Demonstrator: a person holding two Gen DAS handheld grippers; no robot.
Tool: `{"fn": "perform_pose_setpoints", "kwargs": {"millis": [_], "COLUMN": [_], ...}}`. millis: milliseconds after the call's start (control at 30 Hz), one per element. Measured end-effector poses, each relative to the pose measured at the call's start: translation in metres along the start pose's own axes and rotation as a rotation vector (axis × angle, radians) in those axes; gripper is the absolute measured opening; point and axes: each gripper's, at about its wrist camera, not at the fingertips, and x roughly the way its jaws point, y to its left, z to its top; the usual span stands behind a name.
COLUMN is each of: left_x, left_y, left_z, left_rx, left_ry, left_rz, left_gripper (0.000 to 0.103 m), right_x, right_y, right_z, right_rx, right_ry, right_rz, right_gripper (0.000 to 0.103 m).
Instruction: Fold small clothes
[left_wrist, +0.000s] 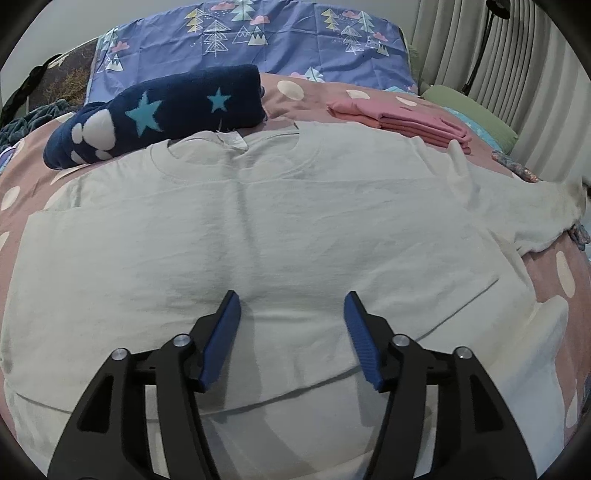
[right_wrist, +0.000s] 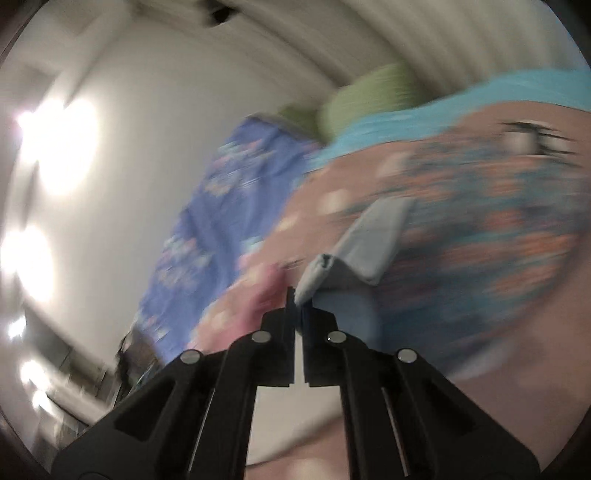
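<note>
Presently the left gripper hovers, jaws apart, over the shirt spread on the bed, while the right gripper, jaws clamped on its sleeve edge, lifts at the right.

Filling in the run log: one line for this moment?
left gripper: open over shirt | right gripper: shut on shirt edge | fold: underway

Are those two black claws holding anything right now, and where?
The right hand-held gripper pinches a bunched edge of pale grey cloth, likely the pale shirt's sleeve. The left hand-held gripper is open, holding nothing.
</note>
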Motion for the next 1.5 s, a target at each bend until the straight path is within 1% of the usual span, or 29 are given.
{"fn": "perform_pose_setpoints", "kwargs": {"millis": [100,133,200,267,333,367,400,433,500,533,633,667,767,833,867,900,967,1033,1067,1100,1133,1167,1200,1267,1333,1367,1400,1467,1500], "left_x": [0.000,-0.001,-0.002,-0.006,-0.011,-0.013,-0.014,-0.015,-0.015,-0.015,-0.017,-0.016,-0.012,-0.007,-0.002,0.003,0.012,0.020,0.026,0.031,0.036,0.041,0.044,0.037,0.018,0.005,-0.003,-0.030,-0.038], "left_y": [0.000,0.000,0.003,0.008,0.018,0.026,0.033,0.044,0.058,0.066,0.072,0.072,0.069,0.063,0.060,0.057,0.048,0.038,0.031,0.023,0.017,0.011,0.004,-0.001,-0.003,-0.004,-0.004,-0.003,-0.003], "left_z": [0.000,0.000,-0.001,-0.002,-0.003,-0.004,-0.005,-0.008,-0.011,-0.013,-0.013,-0.012,-0.005,0.000,0.004,0.008,0.018,0.029,0.034,0.039,0.043,0.047,0.052,0.062,0.078,0.090,0.096,0.115,0.117], "left_rx": [0.000,-0.004,-0.016,-0.043,-0.099,-0.143,-0.177,-0.234,-0.317,-0.359,-0.421,-0.439,-0.501,-0.510,-0.504,-0.500,-0.491,-0.476,-0.470,-0.452,-0.432,-0.409,-0.383,-0.344,-0.298,-0.276,-0.266,-0.222,-0.207], "left_ry": [-0.002,-0.005,-0.012,-0.029,-0.053,-0.067,-0.077,-0.092,-0.113,-0.125,-0.143,-0.139,-0.106,-0.077,-0.056,-0.038,-0.009,0.008,0.026,0.044,0.062,0.078,0.081,0.046,-0.020,-0.057,-0.076,-0.136,-0.153], "left_rz": [-0.004,-0.012,-0.031,-0.068,-0.113,-0.147,-0.179,-0.237,-0.322,-0.366,-0.436,-0.469,-0.579,-0.602,-0.600,-0.595,-0.565,-0.568,-0.564,-0.539,-0.519,-0.500,-0.480,-0.451,-0.430,-0.419,-0.414,-0.382,-0.371], "left_gripper": [0.063,0.063,0.065,0.067,0.067,0.067,0.067,0.067,0.067,0.067,0.069,0.069,0.070,0.073,0.078,0.080,0.080,0.080,0.075,0.057,0.043,0.017,0.005,0.005,0.004,0.004,0.004,0.004,0.004], "right_x": [0.030,0.044,0.072,0.101,0.130,0.141,0.148,0.159,0.170,0.173,0.173,0.177,0.171,0.163,0.160,0.157,0.154,0.151,0.151,0.151,0.150,0.150,0.150,0.144,0.135,0.130,0.129,0.129,0.132], "right_y": [0.084,0.115,0.163,0.201,0.227,0.233,0.236,0.235,0.226,0.220,0.204,0.203,0.199,0.203,0.202,0.201,0.201,0.198,0.196,0.195,0.193,0.192,0.191,0.192,0.193,0.192,0.190,0.180,0.171], "right_z": [-0.045,-0.069,-0.119,-0.162,-0.208,-0.230,-0.244,-0.264,-0.287,-0.291,-0.300,-0.299,-0.308,-0.318,-0.321,-0.325,-0.330,-0.330,-0.330,-0.329,-0.328,-0.327,-0.327,-0.321,-0.311,-0.306,-0.304,-0.300,-0.298], "right_rx": [-0.123,-0.166,-0.229,-0.282,-0.339,-0.371,-0.396,-0.435,-0.457,-0.449,-0.429,-0.431,-0.463,-0.523,-0.548,-0.567,-0.602,-0.605,-0.598,-0.590,-0.581,-0.577,-0.575,-0.571,-0.579,-0.591,-0.600,-0.612,-0.603], "right_ry": [0.100,0.156,0.266,0.387,0.507,0.560,0.593,0.634,0.689,0.703,0.725,0.732,0.754,0.751,0.746,0.741,0.733,0.733,0.736,0.739,0.742,0.746,0.752,0.744,0.723,0.711,0.702,0.686,0.676], "right_rz": [0.169,0.232,0.322,0.377,0.388,0.376,0.362,0.324,0.273,0.258,0.238,0.239,0.263,0.271,0.269,0.268,0.269,0.277,0.279,0.282,0.288,0.291,0.294,0.326,0.373,0.380,0.372,0.294,0.216], "right_gripper": [0.003,0.003,0.003,0.003,0.003,0.003,0.003,0.003,0.003,0.003,0.003,0.003,0.003,0.003,0.004,0.005,0.005,0.006,0.006,0.006,0.007,0.009,0.012,0.019,0.020,0.020,0.020,0.020,0.020]}}
